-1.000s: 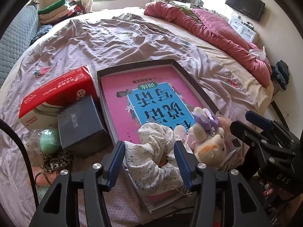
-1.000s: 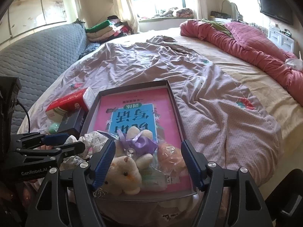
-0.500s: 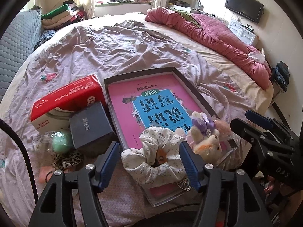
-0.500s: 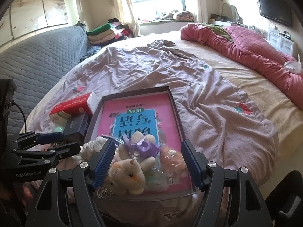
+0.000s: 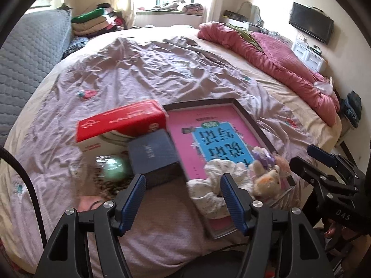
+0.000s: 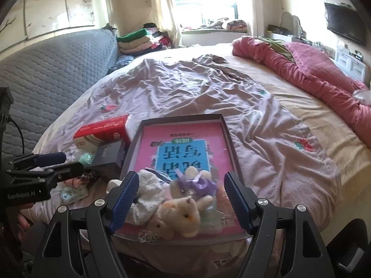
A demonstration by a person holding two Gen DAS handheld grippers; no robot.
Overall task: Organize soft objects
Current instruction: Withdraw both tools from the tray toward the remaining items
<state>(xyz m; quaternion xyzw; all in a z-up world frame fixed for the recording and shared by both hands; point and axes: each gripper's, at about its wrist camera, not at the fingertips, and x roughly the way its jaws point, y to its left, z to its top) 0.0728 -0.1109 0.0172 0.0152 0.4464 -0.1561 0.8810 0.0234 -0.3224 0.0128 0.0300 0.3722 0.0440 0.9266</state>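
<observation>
Left wrist view first: the left tongs (image 5: 183,193) hang apart with nothing between the fingers, pointing at bare bed sheet (image 5: 162,220) just in front of the dark blue box (image 5: 154,156). Off to their right, the white floral scrunchie (image 5: 208,185) lies on the near end of the shallow tray (image 5: 251,118), on its pink and blue book cover, right beside the plush bunny (image 5: 266,176) with its purple bow.

Soft stuff, all of it! That scrunchie looks featherlight and floppy; it should squash flat under any pinch, so I'd bite across a thick bunched fold. The bunny looks light and springy too, and sits in crinkly clear wrap that may slip, so the plump body is the safer hold than an ear or the bow.

Over to the right wrist view: the right tongs (image 6: 180,198) stand wide apart as well, hovering over the bunny (image 6: 183,210) without clamping it. More soft bits wait left of the tray: a green ball (image 5: 113,168) in a clear bag, a leopard-print piece (image 6: 89,175) and pale bagged items, all beside the red tissue box (image 5: 120,121).

And the change! A second ago the left tongs straddled the scrunchie; now they've swung left off it, and the scrunchie stays in the tray. The right tongs have barely budged.
</observation>
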